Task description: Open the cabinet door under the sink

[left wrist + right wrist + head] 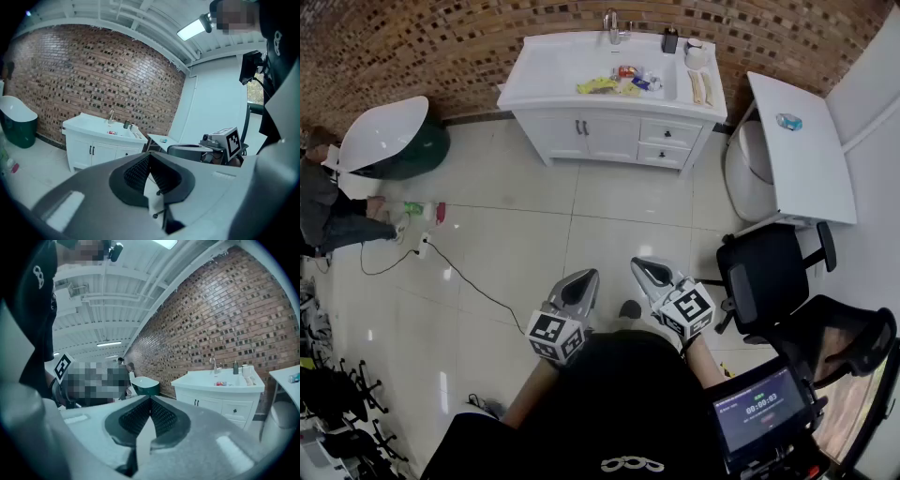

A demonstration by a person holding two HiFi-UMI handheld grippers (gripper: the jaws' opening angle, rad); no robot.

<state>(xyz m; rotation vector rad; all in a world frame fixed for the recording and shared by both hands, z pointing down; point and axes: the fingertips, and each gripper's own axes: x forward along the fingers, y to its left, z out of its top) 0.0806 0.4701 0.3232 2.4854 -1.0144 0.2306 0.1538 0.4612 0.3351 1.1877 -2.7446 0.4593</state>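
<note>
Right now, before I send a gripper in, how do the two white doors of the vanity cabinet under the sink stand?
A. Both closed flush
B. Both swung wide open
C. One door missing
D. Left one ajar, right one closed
A: in the head view the two white cabinet doors sit flush with the front of the white vanity, with their dark handles side by side at the middle seam and no gap showing.

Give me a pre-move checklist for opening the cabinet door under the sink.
1. Cabinet doors closed: ok, both shut.
2. Door handles visible: ok, two dark pulls at the centre seam.
3. Left gripper empty: ok, jaws together on nothing.
4. Right gripper empty: ok, jaws together on nothing.
5. Handles within reach: not ok, tiled floor separates both grippers from the doors.
6. Path: ok, cable lies left, chair right.
</note>
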